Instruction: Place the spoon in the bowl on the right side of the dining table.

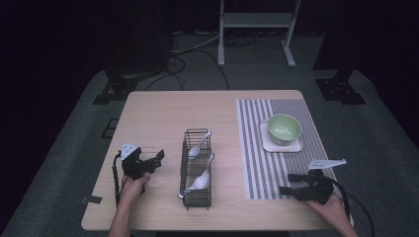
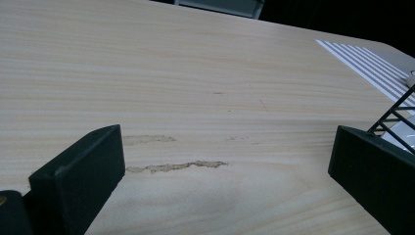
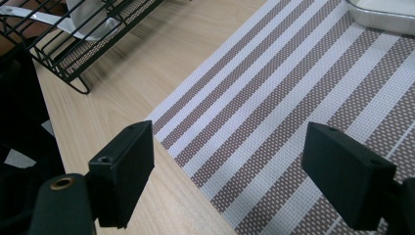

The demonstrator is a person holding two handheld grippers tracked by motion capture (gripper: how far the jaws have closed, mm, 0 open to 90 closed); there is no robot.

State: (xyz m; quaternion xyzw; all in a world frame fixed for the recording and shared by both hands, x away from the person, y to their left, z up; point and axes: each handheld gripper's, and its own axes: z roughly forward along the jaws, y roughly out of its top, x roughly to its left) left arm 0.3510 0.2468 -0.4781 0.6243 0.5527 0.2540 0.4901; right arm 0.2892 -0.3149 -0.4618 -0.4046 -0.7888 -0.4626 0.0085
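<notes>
Two spoons (image 1: 200, 146), one wire basket (image 1: 196, 197), one bowl (image 1: 284, 129), one placemat (image 1: 257, 158)

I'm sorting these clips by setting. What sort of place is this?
Probably a lab or studio staged as a dining spot. A wooden table holds a striped placemat, a green bowl and a wire rack of white spoons, but around it are dark surroundings, floor cables and a metal stand.

Bright, evenly lit table (image 1: 163, 113) amid dark surroundings; soft faint shadows, sharp close views, slightly grainy overhead.
</notes>
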